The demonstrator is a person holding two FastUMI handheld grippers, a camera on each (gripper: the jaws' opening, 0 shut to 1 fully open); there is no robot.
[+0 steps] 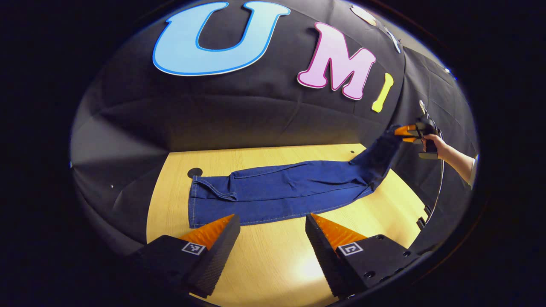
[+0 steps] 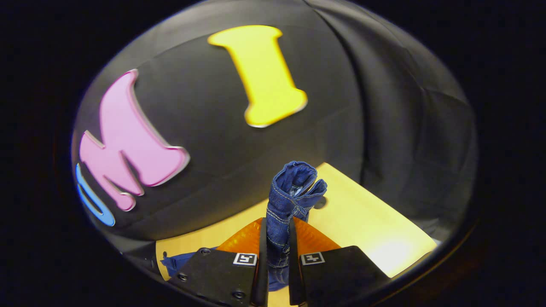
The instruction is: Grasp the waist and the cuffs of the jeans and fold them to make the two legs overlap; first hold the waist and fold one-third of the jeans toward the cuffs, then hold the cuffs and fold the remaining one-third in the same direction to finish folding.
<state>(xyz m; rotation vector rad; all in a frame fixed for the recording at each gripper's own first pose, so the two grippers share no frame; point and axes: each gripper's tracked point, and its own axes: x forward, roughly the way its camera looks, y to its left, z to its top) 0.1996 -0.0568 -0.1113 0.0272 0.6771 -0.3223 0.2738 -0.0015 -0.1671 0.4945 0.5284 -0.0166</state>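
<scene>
Left gripper hangs wide open and empty above the wooden table, just short of the jeans, which lie flat lengthwise, waist at left. Farther off, right gripper is clamped on the bunched cuffs, lifting that end off the table; a hand holds it.

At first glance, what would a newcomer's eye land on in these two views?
Dark blue jeans stretch flat across the pale wooden table. One end rises off the tabletop, pinched by the right gripper held in a hand. In the left gripper view, the left gripper hovers open near the jeans' closer edge.
</scene>
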